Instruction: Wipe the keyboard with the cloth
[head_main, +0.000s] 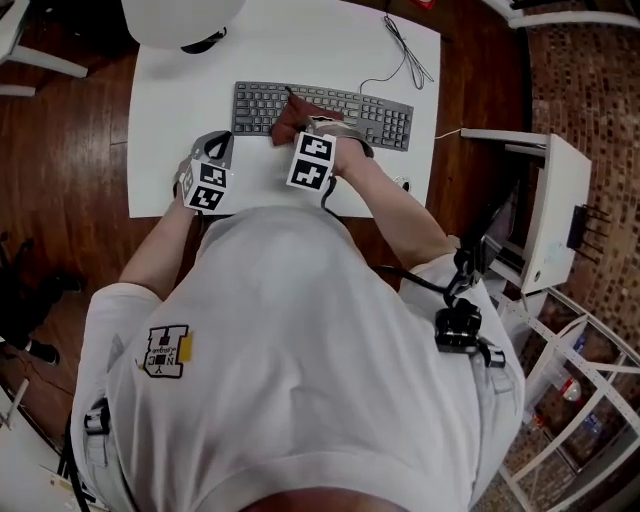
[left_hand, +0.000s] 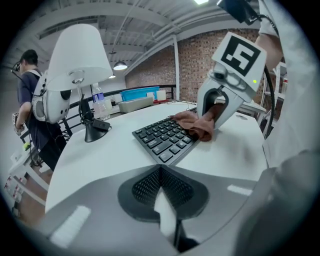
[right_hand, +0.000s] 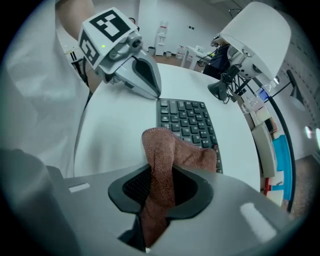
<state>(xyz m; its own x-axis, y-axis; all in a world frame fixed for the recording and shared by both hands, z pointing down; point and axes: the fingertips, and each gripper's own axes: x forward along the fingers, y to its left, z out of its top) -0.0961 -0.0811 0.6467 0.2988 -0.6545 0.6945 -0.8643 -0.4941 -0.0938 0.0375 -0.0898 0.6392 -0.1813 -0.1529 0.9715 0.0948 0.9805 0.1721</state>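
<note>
— Where is the cloth to be found?

— The brown terry cloth (right_hand: 161, 150) is draped over the keys of the flat dark grey keyboard (head_main: 380, 118), left of its middle as seen in the head view. One fold is drawn up from the keys; the rest is spread on them.

— By what is it held?

— That fold is clenched between the dark pads of the right gripper (right_hand: 160, 187), which is pointed steeply down over the keyboard.

— And the other one?

— The left gripper (head_main: 221, 147) is held low over the white rectangular table (head_main: 200, 70), just beside the keyboard's near left corner. Its jaws are pressed together, and nothing is gripped between them. Whether the keyboard is touched by it cannot be told.

— What else is set on the table?

— A lamp with a white shade (left_hand: 80, 55) and a black base is stood beyond the keyboard's left end. A thin dark cable (head_main: 402, 50) is laid behind the keyboard's right half.
</note>
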